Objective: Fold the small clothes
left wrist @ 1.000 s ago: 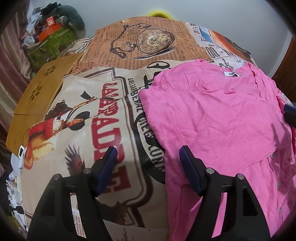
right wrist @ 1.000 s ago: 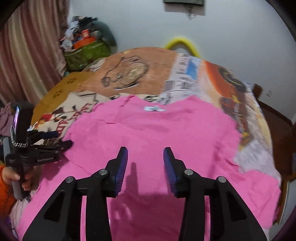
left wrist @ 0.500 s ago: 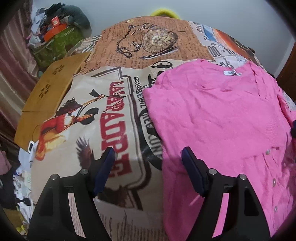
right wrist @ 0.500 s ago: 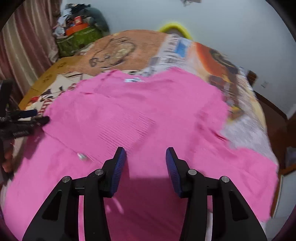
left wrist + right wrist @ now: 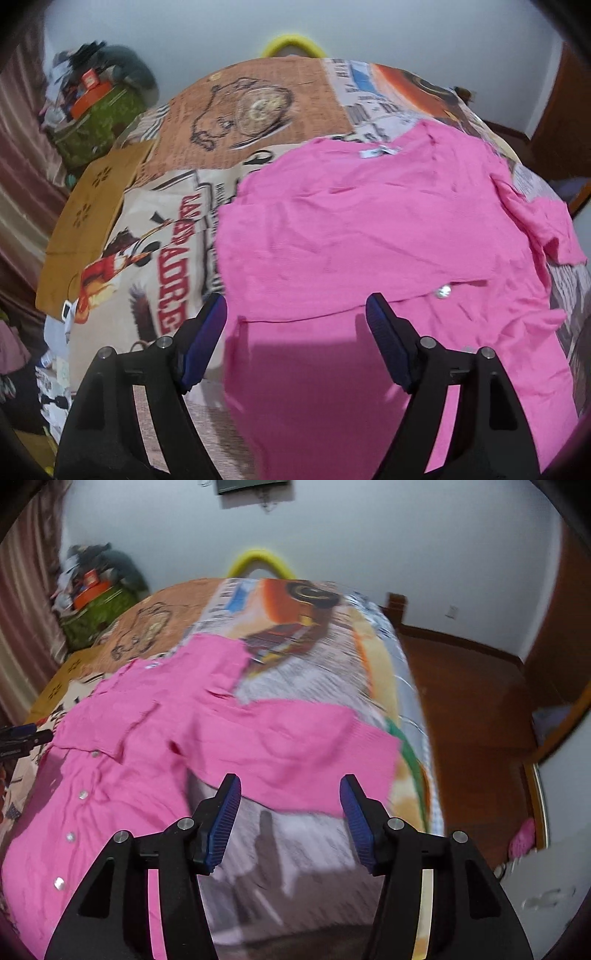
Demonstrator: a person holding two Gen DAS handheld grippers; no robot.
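Observation:
A pink button-up shirt (image 5: 369,236) lies spread on a bed with a printed cover (image 5: 258,107). Its left part is folded over the body, and a white collar label (image 5: 376,152) shows at the far end. My left gripper (image 5: 295,321) is open and empty, just above the shirt's near left edge. In the right wrist view the shirt (image 5: 147,738) stretches left, with its right sleeve (image 5: 306,746) lying out flat. My right gripper (image 5: 290,805) is open and empty, just above that sleeve's near edge. The left gripper's tip (image 5: 26,736) shows at the far left.
The bed's right edge (image 5: 417,716) drops to a wooden floor (image 5: 472,709). A pile of clutter on a green box (image 5: 92,110) stands at the far left by a curtain. A yellow hoop (image 5: 258,559) rises behind the bed. A pink item (image 5: 522,836) lies on the floor.
My right gripper has swung right, from over the shirt's body to its right sleeve, and opened wider. My left gripper has shifted right over the shirt's left edge.

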